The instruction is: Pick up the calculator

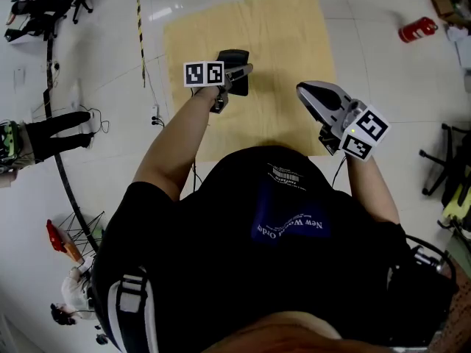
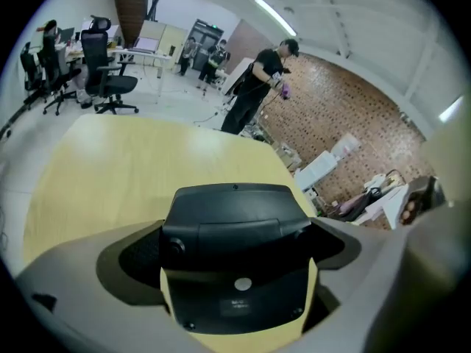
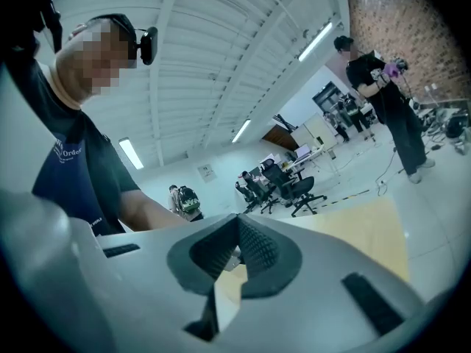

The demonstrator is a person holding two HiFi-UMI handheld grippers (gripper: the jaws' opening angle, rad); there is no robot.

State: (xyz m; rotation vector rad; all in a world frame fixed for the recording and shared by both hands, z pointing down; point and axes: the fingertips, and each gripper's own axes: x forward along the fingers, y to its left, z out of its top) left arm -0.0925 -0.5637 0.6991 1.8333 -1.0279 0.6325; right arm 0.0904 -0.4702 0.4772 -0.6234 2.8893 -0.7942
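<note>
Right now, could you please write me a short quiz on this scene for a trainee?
1. True or false: the right gripper holds the calculator.
2. What is the table top made of? A) light wood B) glass C) red metal
3. Fill in: the jaws of the left gripper are shut on the ____.

Key
1. False: its jaws are together with nothing between them.
2. A
3. calculator
</note>
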